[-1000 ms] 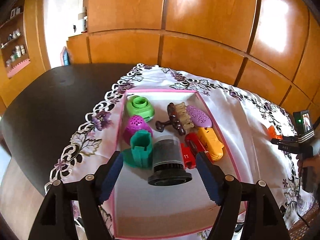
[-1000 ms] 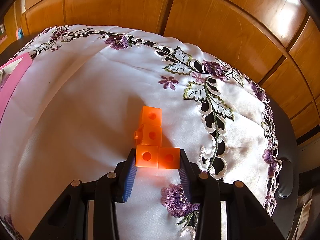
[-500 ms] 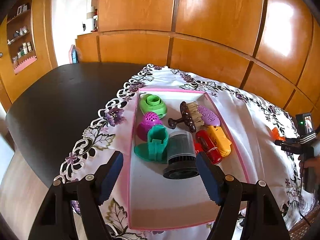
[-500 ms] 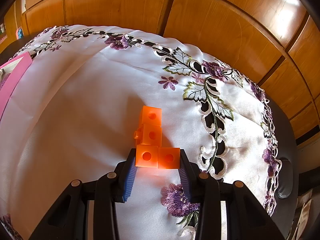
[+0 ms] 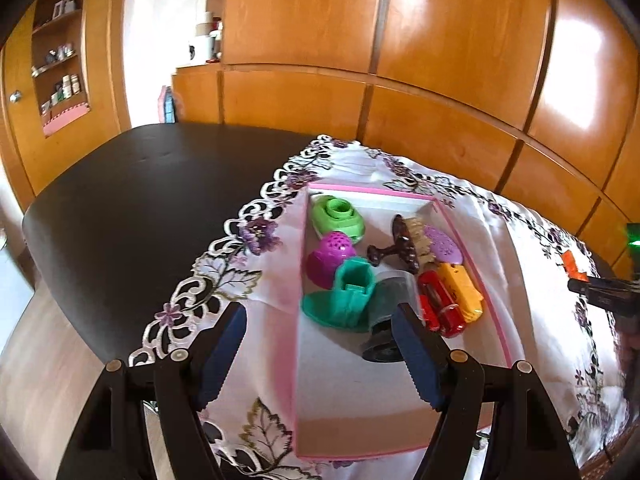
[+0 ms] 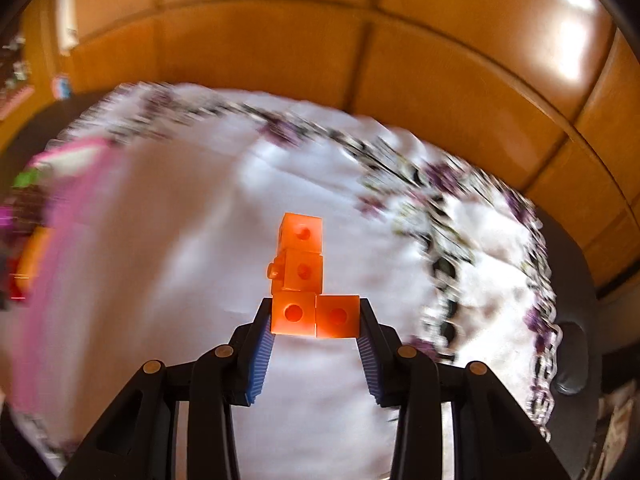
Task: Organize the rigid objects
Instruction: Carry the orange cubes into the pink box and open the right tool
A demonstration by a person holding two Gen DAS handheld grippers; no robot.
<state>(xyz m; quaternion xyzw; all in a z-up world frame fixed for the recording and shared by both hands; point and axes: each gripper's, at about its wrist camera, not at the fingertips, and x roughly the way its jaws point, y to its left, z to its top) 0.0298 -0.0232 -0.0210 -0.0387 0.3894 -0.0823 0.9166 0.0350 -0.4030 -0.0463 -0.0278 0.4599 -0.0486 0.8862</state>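
Wooden panelling in warm orange-brown fills the background of both views. Below it a dark table carries a white cloth edged with purple embroidered flowers. On the cloth lies a shallow pink-rimmed tray holding small plastic things packed close together: a light green piece at the far end, a purple domed piece, a teal piece, a brown brush, a lilac oval, a grey-black cylinder, a red piece and a yellow piece touching it. No readable writing shows on any of them.

Left gripper: blue-padded fingers spread wide, holding nothing, hovering over the tray's near left rim.

Right gripper: fingers pressed against both sides of an orange block piece, made of four holed cubes in an L shape, gripping the two bottom cubes. It sits well to the right of the tray; the cloth behind is motion-blurred, so whether the piece is touching the cloth is hard to tell.
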